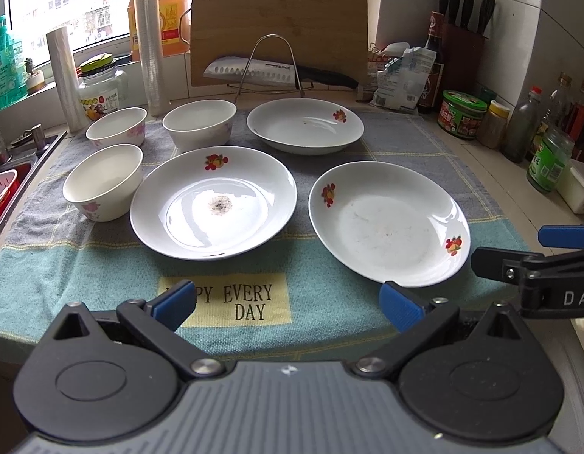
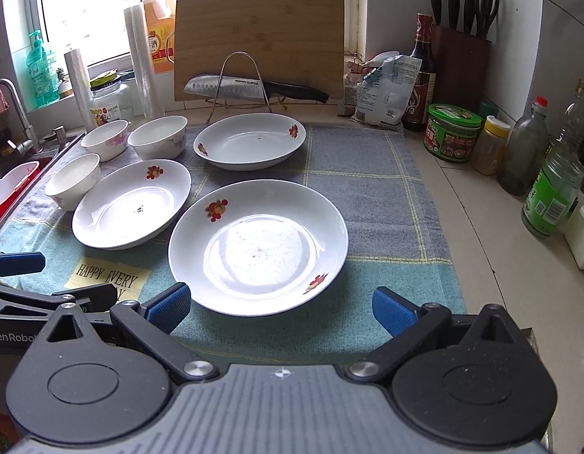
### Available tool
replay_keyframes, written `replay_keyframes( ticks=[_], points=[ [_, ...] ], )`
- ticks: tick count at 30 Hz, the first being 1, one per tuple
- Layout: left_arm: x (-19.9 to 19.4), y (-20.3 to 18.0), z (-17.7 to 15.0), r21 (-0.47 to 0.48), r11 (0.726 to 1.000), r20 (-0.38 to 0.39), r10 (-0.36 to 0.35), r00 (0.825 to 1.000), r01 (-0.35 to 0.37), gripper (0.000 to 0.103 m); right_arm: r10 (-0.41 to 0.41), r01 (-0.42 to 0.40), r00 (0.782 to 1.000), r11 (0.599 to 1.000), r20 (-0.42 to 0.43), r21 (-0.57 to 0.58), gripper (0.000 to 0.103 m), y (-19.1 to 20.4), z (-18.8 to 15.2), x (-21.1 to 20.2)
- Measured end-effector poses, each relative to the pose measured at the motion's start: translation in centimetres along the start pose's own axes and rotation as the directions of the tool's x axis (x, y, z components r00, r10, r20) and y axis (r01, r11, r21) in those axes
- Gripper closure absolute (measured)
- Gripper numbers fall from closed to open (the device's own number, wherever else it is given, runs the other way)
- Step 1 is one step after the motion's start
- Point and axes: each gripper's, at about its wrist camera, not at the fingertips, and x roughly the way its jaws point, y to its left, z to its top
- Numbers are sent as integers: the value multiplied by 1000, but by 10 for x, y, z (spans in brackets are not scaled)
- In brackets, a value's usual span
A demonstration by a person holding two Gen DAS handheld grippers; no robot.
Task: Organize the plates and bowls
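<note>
Three white plates with red flower prints lie apart on a checked cloth [image 1: 330, 314]: a near-right plate [image 1: 388, 223] [image 2: 258, 247], a middle plate [image 1: 213, 202] [image 2: 131, 204] and a far plate [image 1: 305, 125] [image 2: 249, 140]. Three white bowls stand upright at the left: the nearest bowl [image 1: 103, 181] [image 2: 72, 181], a far-left bowl [image 1: 117, 126] [image 2: 104, 139] and a far-middle bowl [image 1: 199, 125] [image 2: 157, 137]. My left gripper [image 1: 288, 304] hangs open over the cloth's front edge, holding nothing. My right gripper [image 2: 280, 308] is open just in front of the near-right plate.
A wooden cutting board [image 1: 278, 24] and a knife [image 1: 269, 72] on a wire rack stand behind the dishes. Jars and bottles [image 2: 519, 151] line the right counter. A sink with a red basin [image 2: 12, 185] lies at the left. Rolls and an oil jug stand by the window.
</note>
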Motion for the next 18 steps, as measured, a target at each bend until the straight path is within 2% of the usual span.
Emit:
replay_keyframes(
  ticks=[6,18],
  points=[
    [14,0,-1,38,999,-26,-23,999,24,1,-11,11,1000,1000,-23,16,0,-6,2,13],
    [57,-11,-2,118,986,-99,-107,989,118,1,-51,55,996,997,-76,58,0,-21,5,40]
  ],
)
